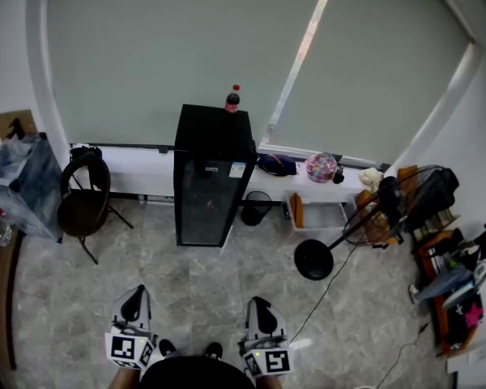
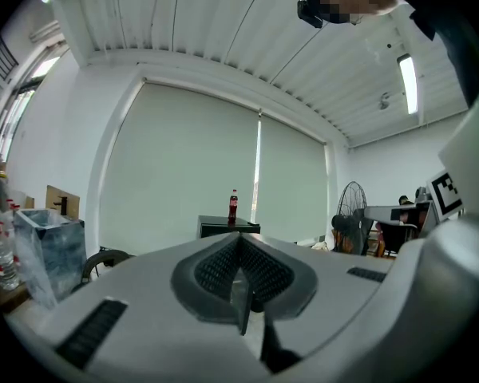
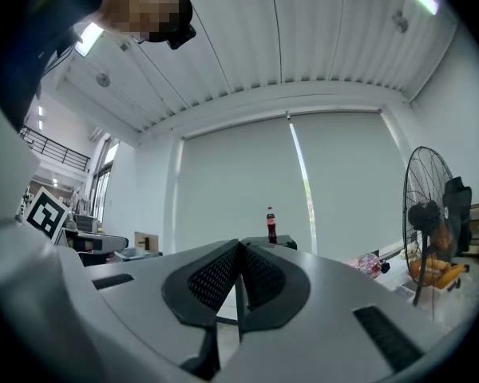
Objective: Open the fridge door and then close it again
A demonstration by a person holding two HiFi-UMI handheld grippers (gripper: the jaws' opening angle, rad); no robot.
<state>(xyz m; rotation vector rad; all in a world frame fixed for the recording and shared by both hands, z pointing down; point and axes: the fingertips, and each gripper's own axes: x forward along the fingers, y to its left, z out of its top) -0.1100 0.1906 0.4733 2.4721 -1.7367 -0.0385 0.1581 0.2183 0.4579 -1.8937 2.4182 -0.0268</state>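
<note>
Head view: the left gripper [image 1: 135,298] and right gripper [image 1: 260,306] are fully closed and empty, well apart from the fridge [image 1: 211,185] at the floor's far edge. Its door is shut, so opening and closing both remain.

Left gripper view: jaws together, nothing between.

Right gripper view: same.

The door sticker [image 1: 237,169] and the label on the bottle [image 1: 232,100] appear too small to read.
</note>
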